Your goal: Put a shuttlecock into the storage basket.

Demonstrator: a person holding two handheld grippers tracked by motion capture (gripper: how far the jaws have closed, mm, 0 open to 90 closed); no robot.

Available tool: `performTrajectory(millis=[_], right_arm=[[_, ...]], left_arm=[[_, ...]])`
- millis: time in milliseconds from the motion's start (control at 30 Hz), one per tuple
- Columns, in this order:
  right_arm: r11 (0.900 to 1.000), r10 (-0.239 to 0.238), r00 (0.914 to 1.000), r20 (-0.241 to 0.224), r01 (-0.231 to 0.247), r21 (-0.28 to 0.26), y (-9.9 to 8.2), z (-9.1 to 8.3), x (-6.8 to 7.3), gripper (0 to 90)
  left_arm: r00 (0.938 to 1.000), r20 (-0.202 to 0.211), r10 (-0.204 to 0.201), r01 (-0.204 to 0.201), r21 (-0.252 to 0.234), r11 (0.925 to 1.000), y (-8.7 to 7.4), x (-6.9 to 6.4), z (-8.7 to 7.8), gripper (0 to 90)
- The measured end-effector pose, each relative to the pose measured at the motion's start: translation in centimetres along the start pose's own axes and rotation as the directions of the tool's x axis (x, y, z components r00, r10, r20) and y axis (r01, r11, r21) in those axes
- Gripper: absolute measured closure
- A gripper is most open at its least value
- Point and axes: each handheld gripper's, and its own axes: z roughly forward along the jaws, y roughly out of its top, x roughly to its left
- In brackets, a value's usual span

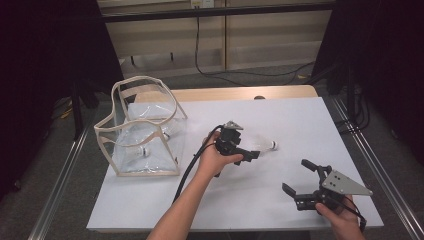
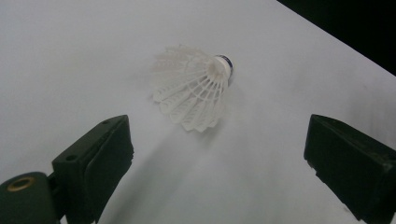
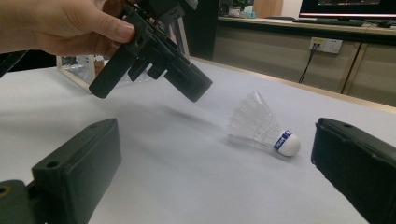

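Nearest to us, at about 5 o'clock on the white table top (image 1: 240,200), our right gripper (image 1: 300,176) waits with its jaws spread wide and nothing in them. It is well apart from the rest, so we let it rest there.

Next, near the middle of the table, comes our left gripper (image 1: 254,154). Its jaws are wide apart too, and they hold nothing. It hangs a little above the table and tips down.

Just past it, at about 2 o'clock from that gripper, lies the white feathered shuttlecock with the round cork tip and blue band (image 2: 196,88). It rests on its side. In the right gripper view the cork tip (image 3: 288,143) points away from the left gripper, and the wide feather skirt faces it.

We think the job now is to pick it up. To do it well, we should bring the left gripper lower and a bit forward, so the shuttlecock sits between the two jaws. We should squeeze softly, because the feathers look thin and may bend. Holding close to the cork looks safer.

Farther off, at 9 o'clock, stands the clear plastic bag with cream edges (image 1: 145,130). Small things lie inside it, too dim to name.
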Motion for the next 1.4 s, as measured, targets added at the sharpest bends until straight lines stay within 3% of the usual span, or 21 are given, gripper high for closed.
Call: performTrajectory(millis=[767, 1333, 1400], right_arm=[[1.0000, -0.003, 1.0000, 0.004, 0.003, 0.000, 0.0, -0.1, -0.1, 1.1], [1.0000, -0.001, 1.0000, 0.004, 0.001, -0.004, 0.0, -0.2, -0.2, 1.1], [1.0000, -0.001, 1.0000, 0.004, 0.001, -0.005, 0.0, -0.2, -0.2, 1.1]], left_arm=[[0.9999, -0.004, 0.014, -0.014, 0.008, 0.9999, 0.4, 0.0, 2.0, 14.2], [0.9998, -0.015, -0.015, 0.015, 0.009, 0.9998, 0.5, 0.5, 3.4, 27.3], [0.9999, -0.015, -0.002, 0.002, 0.014, 0.9999, 0.5, 0.5, 3.5, 29.7]])
